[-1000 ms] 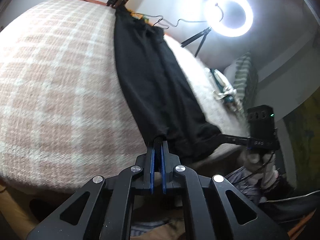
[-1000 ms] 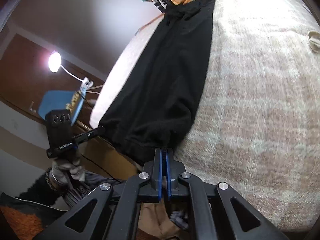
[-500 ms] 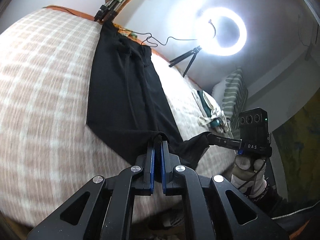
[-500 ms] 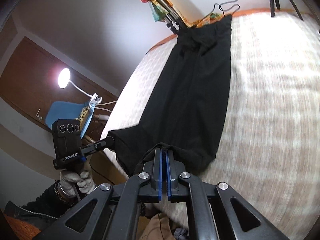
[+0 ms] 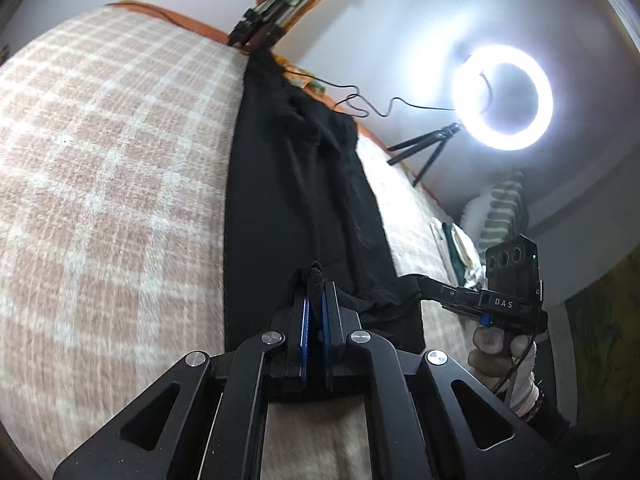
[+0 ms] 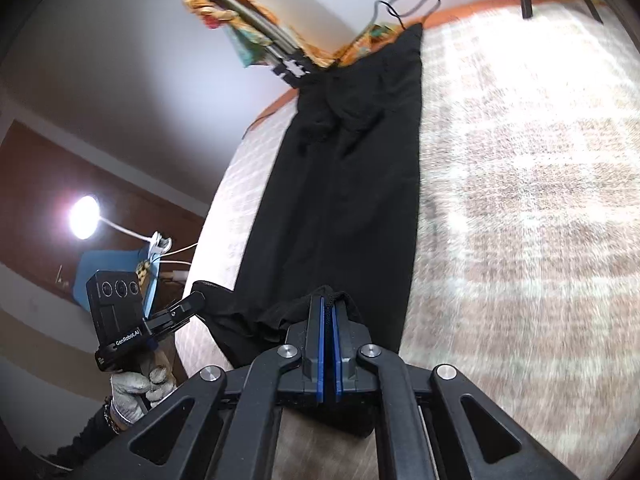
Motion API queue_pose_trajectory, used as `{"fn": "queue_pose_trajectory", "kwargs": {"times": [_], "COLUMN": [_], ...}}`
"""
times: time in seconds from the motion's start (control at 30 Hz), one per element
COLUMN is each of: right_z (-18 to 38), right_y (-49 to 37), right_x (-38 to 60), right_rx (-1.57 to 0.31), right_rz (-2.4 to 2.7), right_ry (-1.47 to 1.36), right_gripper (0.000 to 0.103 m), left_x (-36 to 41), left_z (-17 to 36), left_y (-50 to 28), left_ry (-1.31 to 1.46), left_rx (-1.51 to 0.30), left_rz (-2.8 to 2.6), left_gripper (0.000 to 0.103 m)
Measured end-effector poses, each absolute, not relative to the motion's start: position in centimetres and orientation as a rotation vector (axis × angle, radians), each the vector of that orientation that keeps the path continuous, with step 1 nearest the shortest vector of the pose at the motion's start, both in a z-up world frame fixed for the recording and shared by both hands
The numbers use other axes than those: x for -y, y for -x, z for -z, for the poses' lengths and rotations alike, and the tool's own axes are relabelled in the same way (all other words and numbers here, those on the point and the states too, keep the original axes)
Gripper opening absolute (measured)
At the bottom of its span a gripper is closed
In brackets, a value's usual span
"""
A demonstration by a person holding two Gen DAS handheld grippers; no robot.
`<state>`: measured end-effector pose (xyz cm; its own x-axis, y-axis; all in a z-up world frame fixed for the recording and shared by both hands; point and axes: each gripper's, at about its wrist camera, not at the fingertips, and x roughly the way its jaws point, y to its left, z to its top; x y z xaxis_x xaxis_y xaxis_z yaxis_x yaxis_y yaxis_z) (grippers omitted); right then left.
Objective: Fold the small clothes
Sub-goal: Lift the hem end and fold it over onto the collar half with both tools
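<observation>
A long black garment [image 5: 296,184] lies stretched along a beige checked blanket [image 5: 100,168] on the bed. My left gripper [image 5: 314,292] is shut on one near hem corner of the garment. My right gripper [image 6: 328,308] is shut on the other near hem corner, and it also shows in the left wrist view [image 5: 424,284]. The left gripper shows in the right wrist view [image 6: 198,300]. Both hem corners are lifted above the blanket [image 6: 520,200] over the garment's [image 6: 340,200] lower part.
A lit ring light [image 5: 502,98] on a small tripod stands beyond the bed's far right. A striped pillow [image 5: 504,212] and folded cloth lie at the right edge. A desk lamp [image 6: 84,222] and blue chair stand left of the bed. Colourful fabric and metal rods [image 6: 256,28] are at the far end.
Both grippers have lifted the hem off the bed's near edge and carried it forward over the garment, toward its far end. Both stay shut on the cloth.
</observation>
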<state>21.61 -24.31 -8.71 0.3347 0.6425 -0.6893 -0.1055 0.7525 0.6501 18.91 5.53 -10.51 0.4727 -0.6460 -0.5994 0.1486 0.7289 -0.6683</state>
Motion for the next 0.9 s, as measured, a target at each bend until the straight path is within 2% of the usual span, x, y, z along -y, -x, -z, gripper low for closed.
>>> {"fn": "queue_pose_trajectory", "kwargs": {"times": [0.4, 0.47, 0.5, 0.57, 0.6, 0.63, 0.77, 0.9], "right_z": [10.9, 10.7, 10.6, 10.1, 9.7, 9.2, 7.0, 5.9], "right_y": [-23.3, -23.4, -23.4, -23.4, -23.3, -23.2, -22.2, -20.6], "right_x": [26.8, 26.9, 26.9, 26.9, 26.9, 27.1, 27.0, 23.9], "right_rx": [-1.153, -1.149, -1.151, -1.142, -1.131, -1.116, -1.043, -1.036], "right_rz": [-0.416, -0.421, -0.422, -0.411, -0.401, -0.388, -0.405, -0.575], "right_ry": [-0.626, -0.631, -0.628, -0.598, -0.579, -0.565, -0.491, -0.383], "right_gripper": [0.001, 0.006, 0.006, 0.010, 0.020, 0.029, 0.030, 0.029], "left_x": [-6.7, -6.7, -6.8, -7.1, -7.3, -7.6, -8.3, -6.7], "left_z": [12.4, 12.1, 11.8, 11.3, 11.0, 10.7, 9.5, 9.3], "left_y": [-21.2, -21.5, -21.5, -21.6, -21.6, -21.5, -20.6, -18.7], "left_ry": [0.615, 0.617, 0.612, 0.623, 0.627, 0.632, 0.627, 0.506], "left_rx": [-0.974, -0.963, -0.966, -0.965, -0.959, -0.945, -0.898, -0.922], "left_rz": [0.472, 0.490, 0.488, 0.484, 0.480, 0.477, 0.514, 0.578], "left_gripper": [0.004, 0.004, 0.008, 0.025, 0.040, 0.044, 0.044, 0.044]}}
